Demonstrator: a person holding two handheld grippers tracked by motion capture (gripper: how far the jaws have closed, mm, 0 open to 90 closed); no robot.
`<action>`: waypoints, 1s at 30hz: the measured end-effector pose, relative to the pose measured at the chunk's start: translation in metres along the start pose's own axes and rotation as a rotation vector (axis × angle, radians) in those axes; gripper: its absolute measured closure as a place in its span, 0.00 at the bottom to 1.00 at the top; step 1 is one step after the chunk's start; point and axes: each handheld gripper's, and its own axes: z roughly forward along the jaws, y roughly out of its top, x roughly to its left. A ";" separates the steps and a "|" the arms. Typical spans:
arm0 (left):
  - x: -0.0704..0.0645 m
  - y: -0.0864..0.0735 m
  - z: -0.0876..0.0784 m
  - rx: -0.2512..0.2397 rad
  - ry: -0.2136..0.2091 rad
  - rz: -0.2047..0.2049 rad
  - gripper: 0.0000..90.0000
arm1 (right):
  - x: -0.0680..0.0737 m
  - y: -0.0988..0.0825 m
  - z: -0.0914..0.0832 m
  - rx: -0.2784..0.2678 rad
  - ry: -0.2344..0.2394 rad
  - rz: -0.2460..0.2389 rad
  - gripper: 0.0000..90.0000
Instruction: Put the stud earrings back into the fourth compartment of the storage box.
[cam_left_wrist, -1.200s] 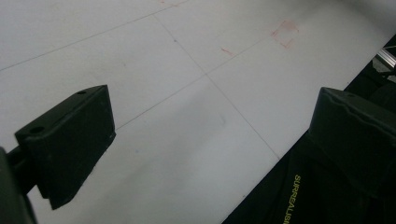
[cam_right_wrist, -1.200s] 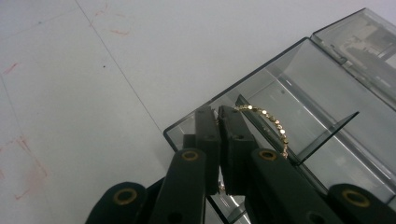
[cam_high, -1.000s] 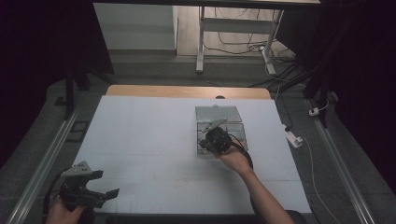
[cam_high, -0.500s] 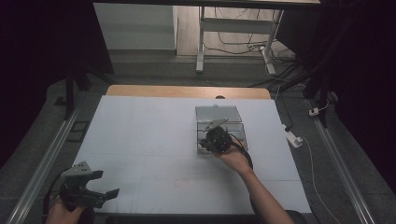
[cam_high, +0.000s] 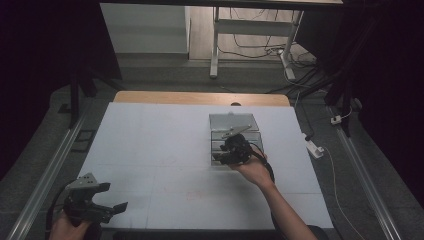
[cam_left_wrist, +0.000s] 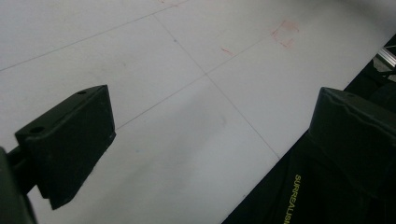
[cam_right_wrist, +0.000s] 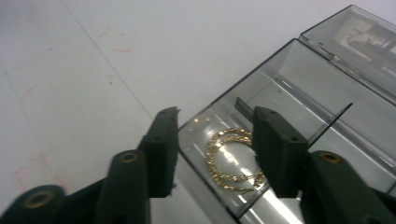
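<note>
The right gripper (cam_right_wrist: 215, 140) has just been opening its jaws; they stand partly apart and grip nothing. The gold chain (cam_right_wrist: 232, 158) lies coiled on the floor of the nearest compartment of the clear box (cam_right_wrist: 299, 88), below and between the jaws, close to the box wall at 7 o'clock. In the high view the box (cam_high: 220, 120) sits at 2 o'clock on the white table (cam_high: 150, 145), with bare surface toward 9 o'clock. The left gripper (cam_high: 107, 197) hovers at 7 o'clock, jaws wide and empty

Chain (cam_right_wrist: 232, 159) lies in the box's (cam_right_wrist: 299, 88) near compartment.
</note>
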 end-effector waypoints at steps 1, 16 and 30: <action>0.000 0.000 0.000 -0.001 -0.001 0.000 0.00 | 0.001 0.000 -0.001 -0.002 0.004 0.003 0.50; 0.000 0.001 0.001 0.002 0.000 -0.001 0.00 | 0.011 -0.005 -0.022 -0.042 0.030 0.051 0.27; 0.000 0.001 0.001 0.004 0.002 -0.005 0.00 | 0.015 -0.018 -0.040 -0.062 0.024 0.079 0.12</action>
